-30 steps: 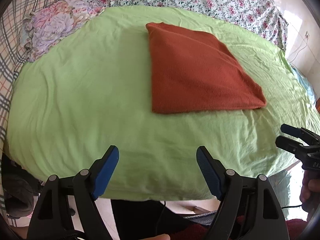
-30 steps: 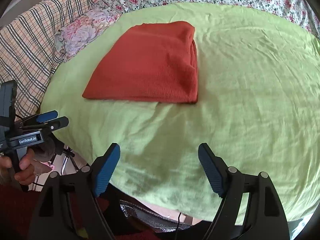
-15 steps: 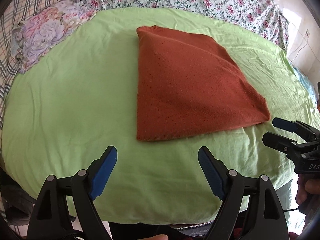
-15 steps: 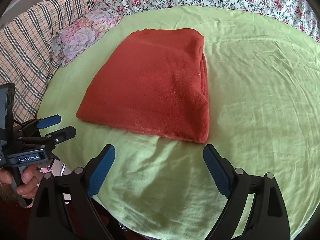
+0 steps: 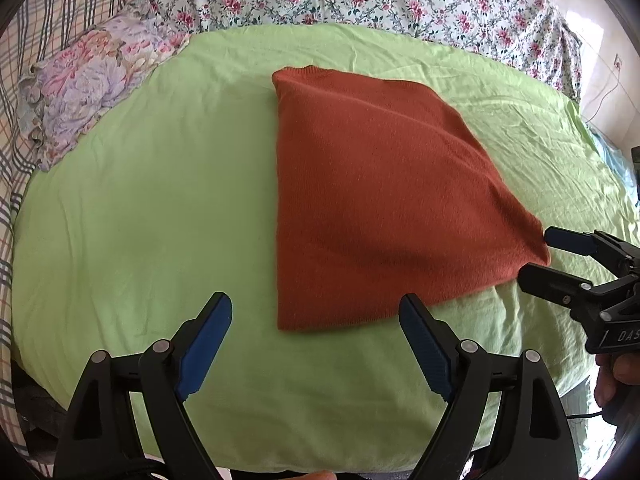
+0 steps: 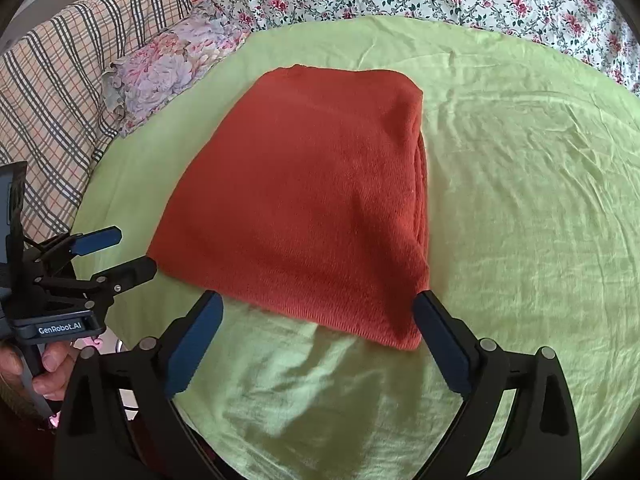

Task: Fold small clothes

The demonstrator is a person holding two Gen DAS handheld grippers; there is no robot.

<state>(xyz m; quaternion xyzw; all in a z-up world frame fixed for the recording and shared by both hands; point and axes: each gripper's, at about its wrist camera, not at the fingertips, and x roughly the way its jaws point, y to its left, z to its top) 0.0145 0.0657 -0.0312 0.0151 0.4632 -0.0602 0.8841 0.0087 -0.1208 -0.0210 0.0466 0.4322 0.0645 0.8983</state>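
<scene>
1. The rust-orange knitted garment (image 5: 384, 200), already folded to a flat wedge, lies mid-bed on the light green sheet (image 5: 152, 208).
2. The left claw (image 5: 316, 344), spread wide and empty, faces its near corner at 12 o'clock.
3. The right claw (image 6: 320, 340), equally spread, flanks the near hem, probably ready for another fold.

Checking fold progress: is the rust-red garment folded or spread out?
Folded: the rust-red garment lies as a compact panel, with stacked layers visible along its right edge.
</scene>
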